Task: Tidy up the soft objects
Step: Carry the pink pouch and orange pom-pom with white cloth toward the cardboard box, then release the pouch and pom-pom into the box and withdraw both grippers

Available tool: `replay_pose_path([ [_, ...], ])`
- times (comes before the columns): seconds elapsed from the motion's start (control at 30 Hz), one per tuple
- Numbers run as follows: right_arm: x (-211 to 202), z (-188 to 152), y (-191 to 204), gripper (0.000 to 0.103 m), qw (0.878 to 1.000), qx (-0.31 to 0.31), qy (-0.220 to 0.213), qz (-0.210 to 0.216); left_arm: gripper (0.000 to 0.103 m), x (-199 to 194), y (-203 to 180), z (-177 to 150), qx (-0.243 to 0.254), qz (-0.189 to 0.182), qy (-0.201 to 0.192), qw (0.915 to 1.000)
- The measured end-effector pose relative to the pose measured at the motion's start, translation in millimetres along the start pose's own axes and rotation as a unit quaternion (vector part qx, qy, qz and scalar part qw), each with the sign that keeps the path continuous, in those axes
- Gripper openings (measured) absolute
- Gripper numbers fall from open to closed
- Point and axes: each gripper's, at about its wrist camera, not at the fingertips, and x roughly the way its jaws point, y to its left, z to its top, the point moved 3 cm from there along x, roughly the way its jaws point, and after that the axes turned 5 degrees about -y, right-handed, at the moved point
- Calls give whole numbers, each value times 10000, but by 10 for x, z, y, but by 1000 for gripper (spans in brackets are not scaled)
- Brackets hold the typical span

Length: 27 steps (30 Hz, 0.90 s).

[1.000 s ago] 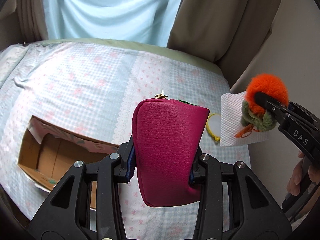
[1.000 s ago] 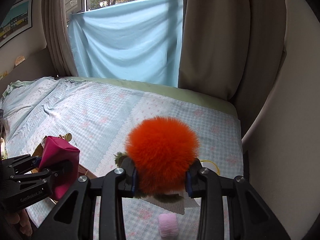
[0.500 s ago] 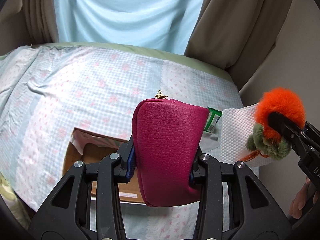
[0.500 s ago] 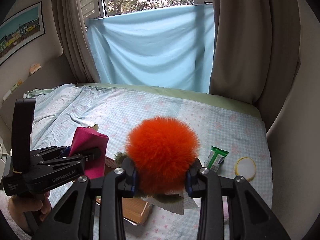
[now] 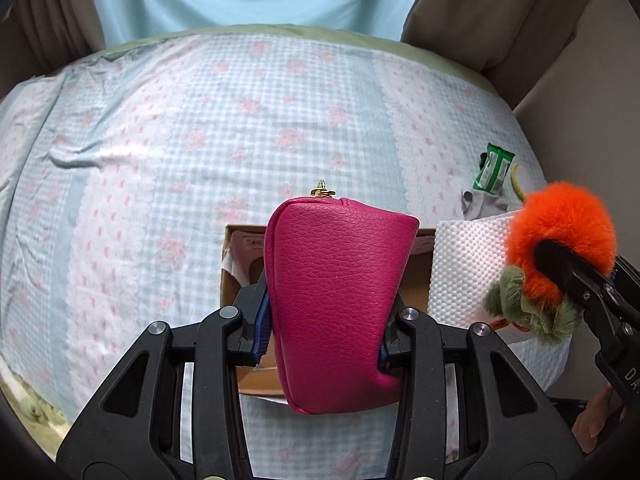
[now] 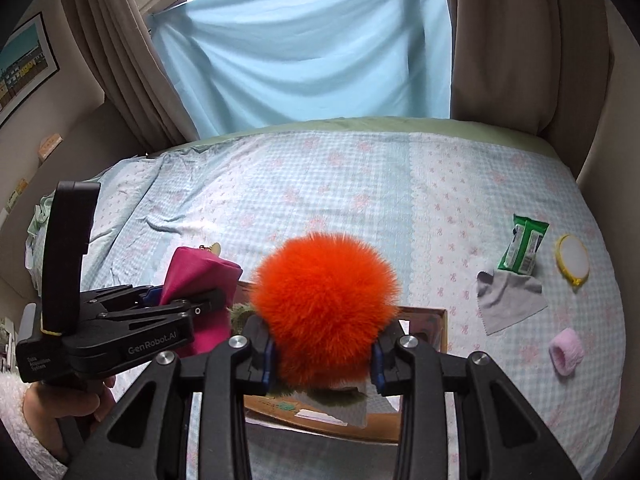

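My left gripper (image 5: 322,334) is shut on a magenta leather pouch (image 5: 338,300) with a gold zip pull and holds it above an open cardboard box (image 5: 232,264). The pouch also shows in the right wrist view (image 6: 196,280), held by the left gripper (image 6: 200,308). My right gripper (image 6: 322,356) is shut on an orange fluffy pompom (image 6: 326,300) with green furry leaves and a white paper towel (image 5: 464,268) hanging below it. It hovers over the box (image 6: 428,320), just right of the pouch. The pompom shows in the left wrist view (image 5: 560,224).
On the checked bedsheet at the right lie a green wipes packet (image 6: 524,248), a grey cloth (image 6: 508,296), a yellow-rimmed round item (image 6: 572,256) and a pink fuzzy roll (image 6: 566,352). Curtains and a light blue sheet hang behind the bed. A wall runs along the right.
Both grippers have moved over the box with their loads. The box has shifted from the left to directly under the pouch, and the wipes packet and cloth have come into view.
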Motion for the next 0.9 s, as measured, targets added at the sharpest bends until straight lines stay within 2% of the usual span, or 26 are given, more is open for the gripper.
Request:
replay_pose_path([
  [0.1, 276, -160, 47, 33, 9997, 43, 219, -68, 35, 304, 127, -88, 35, -6, 275, 9996],
  [0.33, 816, -481, -46, 33, 9971, -119, 719, -204, 35, 857, 168, -224, 108, -27, 743, 9972],
  [0.6, 1158, -725, -210, 33, 9901, -590, 1251, -255, 35, 1232, 72, -233, 394, 32, 1147, 9926],
  [0.67, 1226, -794, -224, 33, 9880, -723, 1346, -220, 38, 1303, 38, -227, 478, 41, 1252, 9910],
  [0.73, 1273, -855, -231, 45, 9869, -823, 1378, -183, 58, 1339, -6, -220, 518, -31, 1287, 9903],
  [0.77, 1290, -885, -242, 62, 9867, -820, 1399, -130, 90, 1328, -23, -204, 519, -55, 1239, 9909],
  [0.8, 1299, -913, -257, 89, 9869, -804, 1395, -80, 103, 1306, -41, -185, 533, -59, 1160, 9918],
  [0.83, 1309, -941, -269, 99, 9866, -800, 1420, -64, 103, 1286, -58, -169, 576, -41, 1107, 9922],
  [0.9, 1313, -999, -291, 103, 9860, -779, 1476, -4, 103, 1288, -91, -157, 694, 40, 1131, 9911],
])
